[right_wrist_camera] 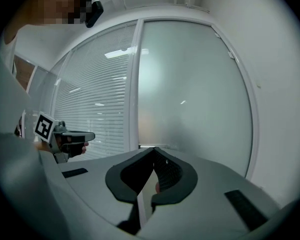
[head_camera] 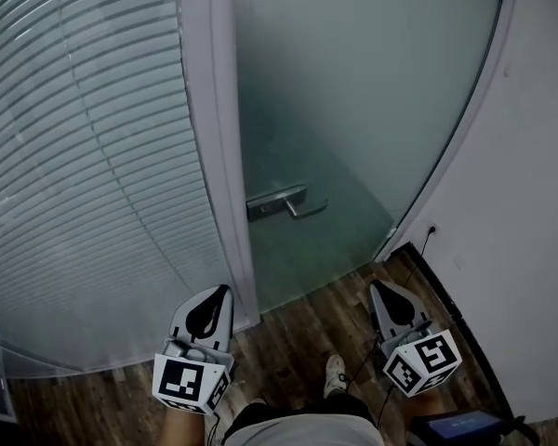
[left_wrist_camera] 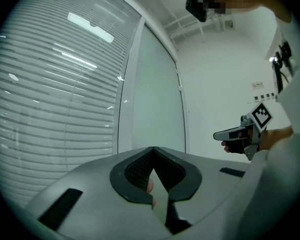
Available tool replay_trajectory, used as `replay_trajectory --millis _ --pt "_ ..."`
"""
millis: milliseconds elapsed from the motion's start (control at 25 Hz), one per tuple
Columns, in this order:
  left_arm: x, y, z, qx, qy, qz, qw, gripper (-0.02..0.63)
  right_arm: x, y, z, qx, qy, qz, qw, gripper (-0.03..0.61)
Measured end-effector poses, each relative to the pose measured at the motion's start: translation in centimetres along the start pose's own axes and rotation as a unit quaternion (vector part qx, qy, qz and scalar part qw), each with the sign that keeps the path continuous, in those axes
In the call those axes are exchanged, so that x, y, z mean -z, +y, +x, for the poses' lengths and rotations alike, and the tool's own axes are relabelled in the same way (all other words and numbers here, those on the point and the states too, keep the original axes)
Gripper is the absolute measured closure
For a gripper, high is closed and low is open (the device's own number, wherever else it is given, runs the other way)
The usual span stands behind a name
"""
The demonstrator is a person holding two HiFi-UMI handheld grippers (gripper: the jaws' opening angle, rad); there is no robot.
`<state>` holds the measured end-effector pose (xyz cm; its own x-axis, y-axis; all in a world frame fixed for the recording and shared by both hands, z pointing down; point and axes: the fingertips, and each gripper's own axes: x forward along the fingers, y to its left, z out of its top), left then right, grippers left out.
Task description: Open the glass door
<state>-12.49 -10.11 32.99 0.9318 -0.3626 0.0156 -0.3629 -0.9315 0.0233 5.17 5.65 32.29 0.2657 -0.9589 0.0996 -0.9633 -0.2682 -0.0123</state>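
The frosted glass door [head_camera: 353, 110] stands closed ahead, with a metal lever handle [head_camera: 285, 203] at its left edge beside the grey frame post [head_camera: 219, 137]. My left gripper [head_camera: 223, 294] is held low in front of the post, its jaws together and holding nothing. My right gripper [head_camera: 377, 288] points at the door's lower right part, also shut and empty. Both are well short of the handle. In the left gripper view the door [left_wrist_camera: 157, 99] is ahead and the right gripper [left_wrist_camera: 221, 135] shows at the right. The right gripper view faces the door [right_wrist_camera: 195, 94], with the left gripper [right_wrist_camera: 90, 135] at its left.
A glass wall with horizontal blinds [head_camera: 84, 156] fills the left. A white wall [head_camera: 530, 203] with a low socket [head_camera: 432, 230] runs along the right. The person's shoe [head_camera: 335, 374] rests on the dark wood floor [head_camera: 298, 333] between the grippers.
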Motion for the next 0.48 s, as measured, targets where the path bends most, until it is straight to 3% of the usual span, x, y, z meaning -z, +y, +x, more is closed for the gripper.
replay_trajectory --millis 480 --pt "-0.3 -2.5 10.1 -0.118 0.033 -0.013 0.9924 0.615 0.8 -12.9 9.8 -0.116 0.011 0.034 0.993 0.577"
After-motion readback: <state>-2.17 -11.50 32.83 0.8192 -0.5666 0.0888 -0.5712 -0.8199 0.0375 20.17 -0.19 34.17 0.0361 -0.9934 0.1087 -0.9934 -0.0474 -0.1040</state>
